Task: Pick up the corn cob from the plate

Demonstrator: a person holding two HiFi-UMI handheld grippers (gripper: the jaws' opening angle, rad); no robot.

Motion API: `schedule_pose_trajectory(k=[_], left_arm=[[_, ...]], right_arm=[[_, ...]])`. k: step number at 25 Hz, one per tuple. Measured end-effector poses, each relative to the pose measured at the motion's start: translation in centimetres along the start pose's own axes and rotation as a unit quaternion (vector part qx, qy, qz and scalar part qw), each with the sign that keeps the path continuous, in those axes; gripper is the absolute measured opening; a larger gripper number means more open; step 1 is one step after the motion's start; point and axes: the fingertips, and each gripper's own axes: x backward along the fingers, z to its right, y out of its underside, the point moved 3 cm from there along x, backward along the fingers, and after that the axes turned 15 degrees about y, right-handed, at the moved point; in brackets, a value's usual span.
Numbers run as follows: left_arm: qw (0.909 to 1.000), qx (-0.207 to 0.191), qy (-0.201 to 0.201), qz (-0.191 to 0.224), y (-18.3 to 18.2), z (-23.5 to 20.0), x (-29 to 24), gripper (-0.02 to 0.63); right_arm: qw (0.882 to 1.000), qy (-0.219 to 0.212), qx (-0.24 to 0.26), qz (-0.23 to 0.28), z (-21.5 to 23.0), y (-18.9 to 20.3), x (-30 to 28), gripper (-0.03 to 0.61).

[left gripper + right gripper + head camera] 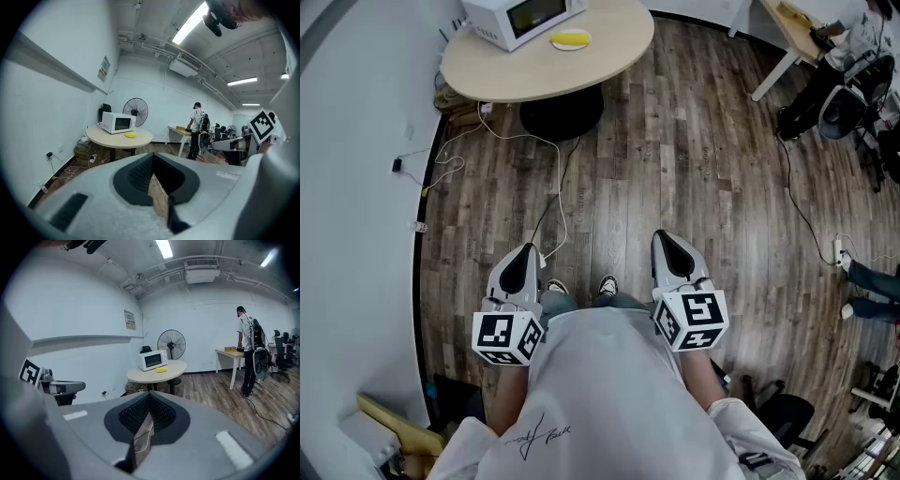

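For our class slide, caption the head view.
Shut, empty left tool and right tool far from corn cob on plate beside microwave on round table.

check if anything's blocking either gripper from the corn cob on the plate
Nothing visible blocks it. Between the left gripper and right gripper, both shut and empty, and the round table lies only wood floor with thin cables. The corn cob lies on its plate near the table's near edge, the microwave beside it.

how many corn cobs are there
1: the corn cob lies on the plate on the round table, beside the microwave. No other shows; some could be hidden.
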Motion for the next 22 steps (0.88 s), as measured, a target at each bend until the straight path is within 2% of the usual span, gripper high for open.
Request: schedule_pose_trajectory(k=[7, 13, 18, 22], left_arm=[[1.0000, -0.001, -0.008, -0.003, -0.1, 0.0, -0.4, -0.009], [0.9999, -0.003, -0.008, -0.006, -0.2, 0.0, -1.0, -0.009], [0.9999, -0.006, -0.009, -0.010, -0.5, 0.5, -1.4, -0.009], [0.9999, -0.004, -0.006, -0.015, -0.3, 0.8, -2.0, -0.009]], right_arm=[[1.000, -0.007, 0.014, -0.012, 0.1, 0.4, -0.3, -0.003], [1.000, -0.011, 0.002, -0.014, 0.4, 0.6, -1.1, -0.005], [0.999, -0.050, 0.017, -0.013, -0.2, 0.7, -0.8, -0.002], [0.997, -0.081, 0.009, -0.012, -0.7, 1.0, -0.5, 0.009]])
